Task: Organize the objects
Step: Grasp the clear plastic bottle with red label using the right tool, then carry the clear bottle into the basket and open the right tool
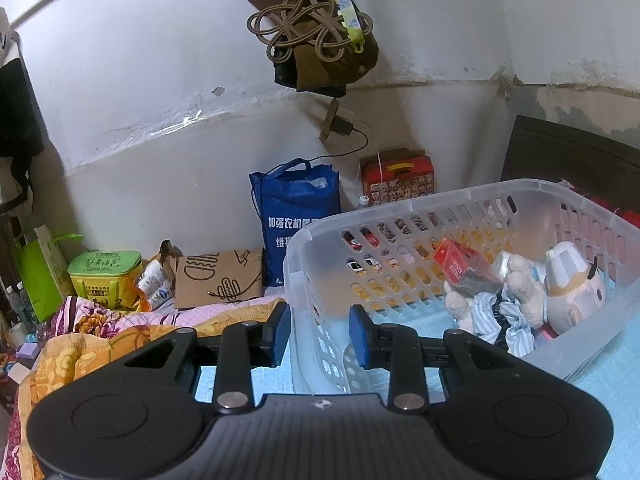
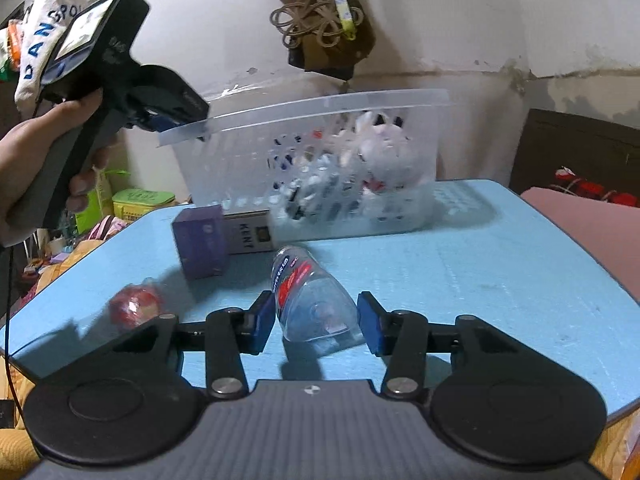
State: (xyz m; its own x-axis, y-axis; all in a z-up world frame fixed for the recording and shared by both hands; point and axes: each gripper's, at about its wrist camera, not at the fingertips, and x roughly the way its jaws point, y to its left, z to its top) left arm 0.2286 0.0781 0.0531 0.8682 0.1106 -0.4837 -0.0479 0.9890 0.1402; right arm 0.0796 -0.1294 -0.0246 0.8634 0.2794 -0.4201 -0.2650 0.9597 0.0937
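A clear plastic basket (image 1: 400,208) (image 2: 304,108) stands at the back of the light blue table (image 2: 460,264), tilted up at its left end. It holds plush toys (image 1: 568,284), a red box (image 1: 456,260) and striped cloth. My left gripper (image 1: 320,332) (image 2: 172,120) straddles the basket's left rim; its pads look partly closed on it. My right gripper (image 2: 316,324) is open, its pads either side of a clear water bottle (image 2: 308,300) that lies on the table. A purple box (image 2: 202,240), a KENT carton (image 2: 248,232) and a red wrapped ball (image 2: 134,304) lie nearby.
Behind the table are a blue tote bag (image 1: 296,208), a red tin (image 1: 396,176), a cardboard box (image 1: 220,276) and a green box (image 1: 106,276). Flowered bedding (image 1: 100,332) lies left. Cords and a bag (image 1: 320,36) hang on the wall.
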